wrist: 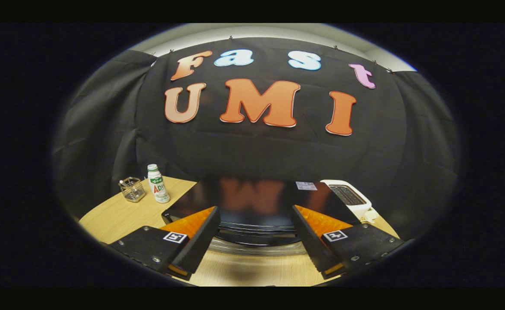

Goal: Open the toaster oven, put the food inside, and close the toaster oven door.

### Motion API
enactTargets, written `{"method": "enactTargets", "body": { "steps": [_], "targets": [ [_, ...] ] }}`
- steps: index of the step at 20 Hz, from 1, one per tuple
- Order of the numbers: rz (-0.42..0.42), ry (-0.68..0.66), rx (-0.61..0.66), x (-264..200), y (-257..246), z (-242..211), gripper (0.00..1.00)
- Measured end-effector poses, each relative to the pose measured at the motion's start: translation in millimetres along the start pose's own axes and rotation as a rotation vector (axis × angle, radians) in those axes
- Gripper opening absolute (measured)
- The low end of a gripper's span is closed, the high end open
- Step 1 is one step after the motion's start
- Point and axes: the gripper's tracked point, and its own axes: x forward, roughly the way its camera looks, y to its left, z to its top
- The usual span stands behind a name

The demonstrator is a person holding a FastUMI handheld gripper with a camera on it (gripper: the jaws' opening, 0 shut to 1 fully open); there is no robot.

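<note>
Gripper [255,232] fingers were spread wide, holding nothing, just above the toaster oven [252,202] near the table's [119,215] front edge. Door looked closed; judged nothing done yet, food unseen.

Glossy black toaster oven [252,200] top mirrors the matt cloth wall behind it. Pale, smooth wood-grain worktop [119,215]. Shiny wire-metal basket [132,189], a plastic bottle [158,184], and a glossy white plastic toaster [350,196].

The gripper [255,224] fingers stand wide apart, holding nothing.
</note>
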Motion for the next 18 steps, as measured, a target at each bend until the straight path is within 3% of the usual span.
{"method": "enactTargets", "body": {
  "steps": [4, 8, 18],
  "targets": [
    [0.004, 0.057, -0.010, 11.2, 7.0, -22.4, 0.99],
    [0.014, 0.057, 0.096, 3.3, 6.8, -29.8, 0.99],
    [0.016, 0.070, 0.055, -46.7, 13.0, -58.6, 0.99]
  ]
}}
